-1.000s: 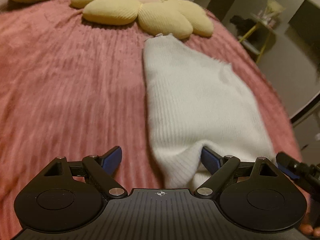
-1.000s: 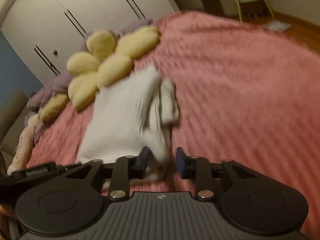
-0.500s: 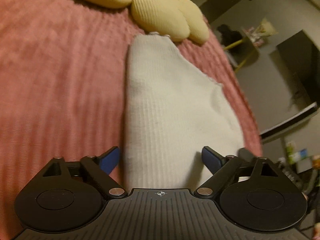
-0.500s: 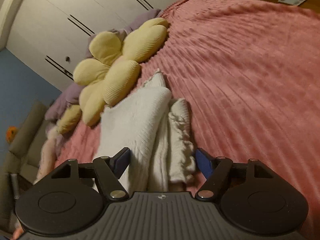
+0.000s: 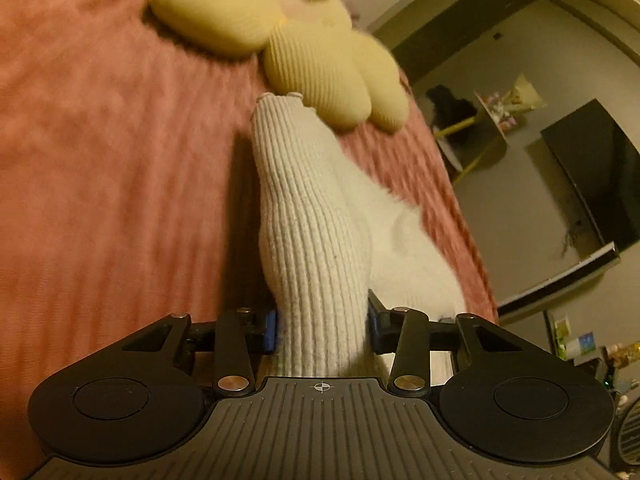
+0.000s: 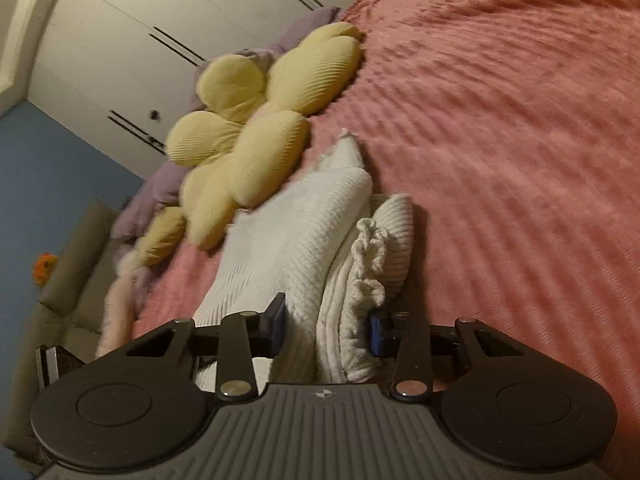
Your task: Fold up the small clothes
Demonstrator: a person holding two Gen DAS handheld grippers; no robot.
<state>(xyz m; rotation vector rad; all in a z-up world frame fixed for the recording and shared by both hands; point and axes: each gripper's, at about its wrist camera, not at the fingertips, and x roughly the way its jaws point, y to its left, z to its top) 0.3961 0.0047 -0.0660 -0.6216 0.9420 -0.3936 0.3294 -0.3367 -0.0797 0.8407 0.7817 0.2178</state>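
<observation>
A white ribbed knit garment [image 5: 316, 216] lies on the pink bedspread [image 5: 100, 160], its far end touching a yellow cushion. In the left wrist view a raised ridge of the knit fills the gap of my left gripper [image 5: 323, 328], whose jaws are closing with both blue pads against the fabric. In the right wrist view the same garment [image 6: 296, 232] shows folded layers and a frilled edge. My right gripper [image 6: 326, 326] is closing too, its pads pressing those stacked layers from both sides.
A yellow flower-shaped cushion [image 6: 256, 120] sits beyond the garment. The pink bedspread [image 6: 500, 120] stretches wide to the right. White wardrobe doors [image 6: 140, 40] and a grey sofa [image 6: 60, 280] stand behind. A dark screen [image 5: 600, 184] and a yellow-legged side table [image 5: 480, 128] are off the bed.
Both grippers' jaws have closed from wide apart onto the white garment. The fabric, flat before, now stands bunched in a ridge between the left jaws. Both views have tilted.
</observation>
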